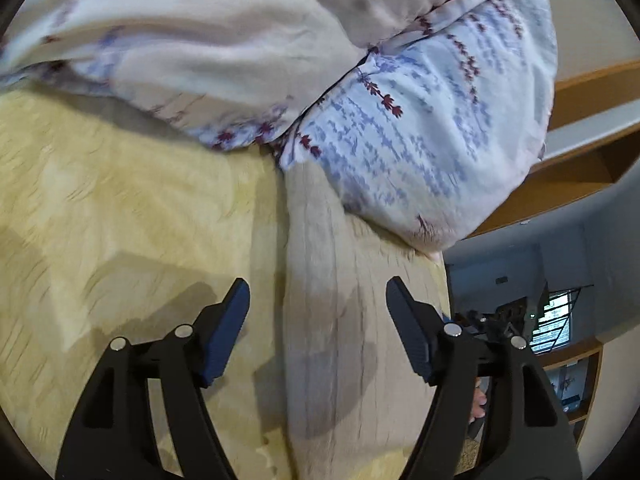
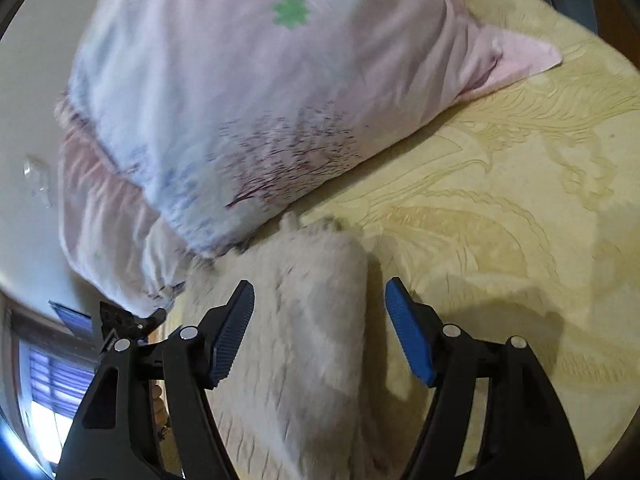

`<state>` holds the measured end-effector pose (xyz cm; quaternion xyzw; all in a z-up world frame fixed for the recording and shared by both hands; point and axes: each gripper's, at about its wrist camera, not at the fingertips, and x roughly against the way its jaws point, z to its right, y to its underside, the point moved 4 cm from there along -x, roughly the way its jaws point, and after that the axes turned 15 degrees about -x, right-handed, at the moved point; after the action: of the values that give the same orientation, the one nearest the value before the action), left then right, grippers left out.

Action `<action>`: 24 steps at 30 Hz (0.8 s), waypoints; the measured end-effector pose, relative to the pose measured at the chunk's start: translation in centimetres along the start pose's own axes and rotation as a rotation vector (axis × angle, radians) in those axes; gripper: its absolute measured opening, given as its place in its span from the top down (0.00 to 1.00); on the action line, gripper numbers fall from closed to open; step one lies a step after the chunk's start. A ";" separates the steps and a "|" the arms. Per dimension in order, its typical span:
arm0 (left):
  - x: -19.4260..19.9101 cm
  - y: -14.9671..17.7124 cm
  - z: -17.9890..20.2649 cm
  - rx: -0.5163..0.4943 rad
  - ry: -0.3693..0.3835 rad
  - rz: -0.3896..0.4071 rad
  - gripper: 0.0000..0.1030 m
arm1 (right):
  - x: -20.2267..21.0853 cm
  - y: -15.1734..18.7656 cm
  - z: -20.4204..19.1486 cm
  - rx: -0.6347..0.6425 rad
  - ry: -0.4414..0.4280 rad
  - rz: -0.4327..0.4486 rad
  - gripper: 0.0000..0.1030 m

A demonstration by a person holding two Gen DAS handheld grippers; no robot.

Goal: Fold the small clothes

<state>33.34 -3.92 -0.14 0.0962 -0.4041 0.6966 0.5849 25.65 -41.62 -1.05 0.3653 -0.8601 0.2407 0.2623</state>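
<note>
A small pale beige ribbed garment [image 1: 332, 340] lies in a long strip on the yellow bedspread [image 1: 120, 208], its far end tucked against a pillow. My left gripper [image 1: 318, 292] is open, its blue pads [image 1: 224, 332] standing apart above the cloth and pressing on nothing. In the right wrist view the same garment [image 2: 304, 320] lies flat with a rounded far edge. My right gripper [image 2: 320, 292] is open over it, and its pads [image 2: 408, 340] are clear of the fabric.
A large pillow with blue and maroon print [image 1: 420, 120] rests on the bed just beyond the garment; it shows pinkish with a green flower [image 2: 240, 80] in the right wrist view. The bed edge [image 1: 444, 280] drops off beside the garment. Wooden shelving [image 1: 580, 184] stands beyond.
</note>
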 end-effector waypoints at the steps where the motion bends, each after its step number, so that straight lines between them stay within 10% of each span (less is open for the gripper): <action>1: -0.7 -0.6 0.3 -0.005 0.002 -0.003 0.32 | -0.5 -0.1 0.0 0.001 0.003 -0.005 0.32; 6: -3.2 -1.9 0.5 -0.013 -0.007 -0.015 0.41 | -2.2 0.4 -0.5 0.032 -0.005 -0.039 0.51; 8: -4.1 -2.0 0.5 -0.006 0.017 -0.027 0.77 | -2.3 0.5 -0.9 0.075 0.009 -0.014 0.75; 10: -4.5 -2.0 0.6 -0.017 0.022 -0.024 0.88 | -1.4 0.8 -1.5 0.119 -0.029 0.021 0.89; 18: -0.6 -1.7 3.3 -0.179 0.092 0.145 0.94 | 5.5 3.1 -6.6 0.417 -0.232 0.258 0.91; 24: -2.9 -2.0 0.3 -0.074 -0.052 0.110 0.95 | -1.1 -0.5 -2.4 0.293 0.091 0.209 0.91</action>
<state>35.95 -6.30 -0.82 0.0702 -0.4494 0.7095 0.5382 27.37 -39.94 0.17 0.2968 -0.8365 0.4055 0.2184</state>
